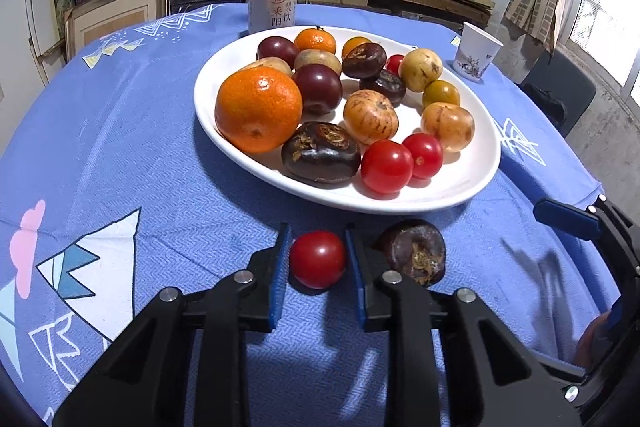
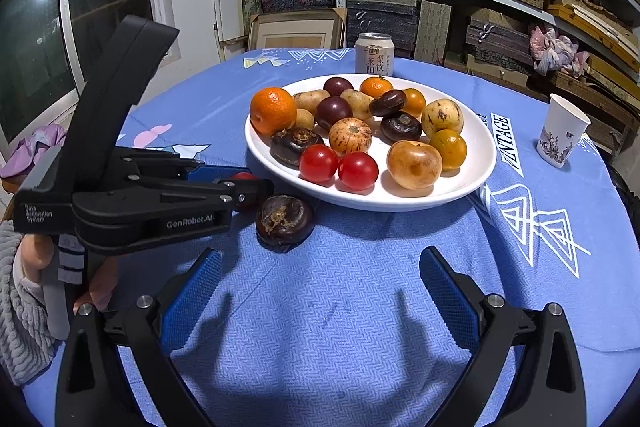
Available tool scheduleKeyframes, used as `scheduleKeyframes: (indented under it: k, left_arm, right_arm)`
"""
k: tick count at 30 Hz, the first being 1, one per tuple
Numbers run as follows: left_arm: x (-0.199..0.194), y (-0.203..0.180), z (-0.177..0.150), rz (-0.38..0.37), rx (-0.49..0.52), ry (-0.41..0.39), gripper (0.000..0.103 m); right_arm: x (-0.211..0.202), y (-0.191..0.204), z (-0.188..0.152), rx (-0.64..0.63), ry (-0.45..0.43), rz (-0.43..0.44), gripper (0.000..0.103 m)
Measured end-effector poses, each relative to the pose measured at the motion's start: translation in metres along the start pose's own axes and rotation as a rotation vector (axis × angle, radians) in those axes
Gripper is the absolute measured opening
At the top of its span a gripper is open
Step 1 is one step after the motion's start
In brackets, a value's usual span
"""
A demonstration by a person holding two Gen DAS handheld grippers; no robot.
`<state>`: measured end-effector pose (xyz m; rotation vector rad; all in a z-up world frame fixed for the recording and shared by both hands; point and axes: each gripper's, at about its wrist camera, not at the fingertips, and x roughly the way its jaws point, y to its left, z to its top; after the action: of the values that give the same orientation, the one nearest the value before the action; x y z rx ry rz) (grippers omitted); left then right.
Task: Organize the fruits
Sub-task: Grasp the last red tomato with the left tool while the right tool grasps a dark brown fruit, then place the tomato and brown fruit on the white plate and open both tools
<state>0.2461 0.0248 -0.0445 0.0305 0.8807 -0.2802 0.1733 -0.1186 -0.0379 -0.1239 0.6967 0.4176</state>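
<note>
Left wrist view
Left claw (image 1: pixel 317 259): fingers apart, one on each side of a cherry tomato (image 1: pixel 317 259) on the table; the tomato nearly fills the gap. Whether the pads press it, I cannot tell.
Water chestnut (image 1: pixel 414 251): dark, lies on the cloth just beside the right finger of the left claw, in front of the plate.
Plate (image 1: pixel 224 67): white, oval, just behind the tomato, full of fruits; big mandarin (image 1: pixel 258 108) at its left edge, 2 more cherry tomatoes (image 1: pixel 387 167) at the near rim, also dark chestnuts, purple and yellowish round fruits, small oranges.
Drink can (image 1: pixel 272 5): upright, just behind the plate.
Paper cup (image 1: pixel 476 55): upright, to the right of the plate, apart from it.
Tablecloth (image 1: pixel 120 131): blue w/ white patterns, covers the table.
Right claw (image 1: pixel 576 223): only partly seen at the right edge, a blue pad shows.

Right wrist view
Right claw (image 2: pixel 320 291): wide apart, nothing between the fingers, above bare cloth near the table edge.
Left claw: seen from the side, low on the table, tips at the red tomato (image 2: pixel 244 177), which is mostly hidden.
Water chestnut (image 2: pixel 285 221): just beside the left claw tips, between them and the plate rim (image 2: pixel 472 183).
Can (image 2: pixel 375 54) & cup (image 2: pixel 562 131): behind and right of the plate.
</note>
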Motion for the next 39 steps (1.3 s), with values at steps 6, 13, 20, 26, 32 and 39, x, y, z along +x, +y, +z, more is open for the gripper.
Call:
scheduleKeyframes:
  k: [6,13,20,26,32,39]
  left_arm:
    - [-0.006,0.0,-0.001,0.07,0.005,-0.029,0.025]
    - [-0.016,0.001,-0.003,0.135,0.034,-0.072,0.025]
    - [-0.018,0.003,-0.003,0.15,0.04,-0.08,0.025]
    - [-0.016,0.011,-0.003,0.125,0.002,-0.06,0.025]
    - [-0.026,0.01,-0.005,0.113,-0.004,-0.086,0.025]
    - [-0.049,-0.013,0.024,0.075,0.031,-0.167,0.025]
  right_arm:
    - [0.012,0.012,0.008,-0.042,0.024,-0.008,0.095]
    - [0.03,0.022,0.016,-0.059,0.086,0.024,0.079]
    - [0.053,0.013,0.022,-0.009,0.159,0.073,0.047]
    - [0.05,0.013,0.021,-0.01,0.153,0.096,0.042]
    - [0.034,0.008,0.015,0.002,0.141,0.127,0.042]
    - [-0.015,-0.014,0.033,0.039,0.017,0.136,0.042]
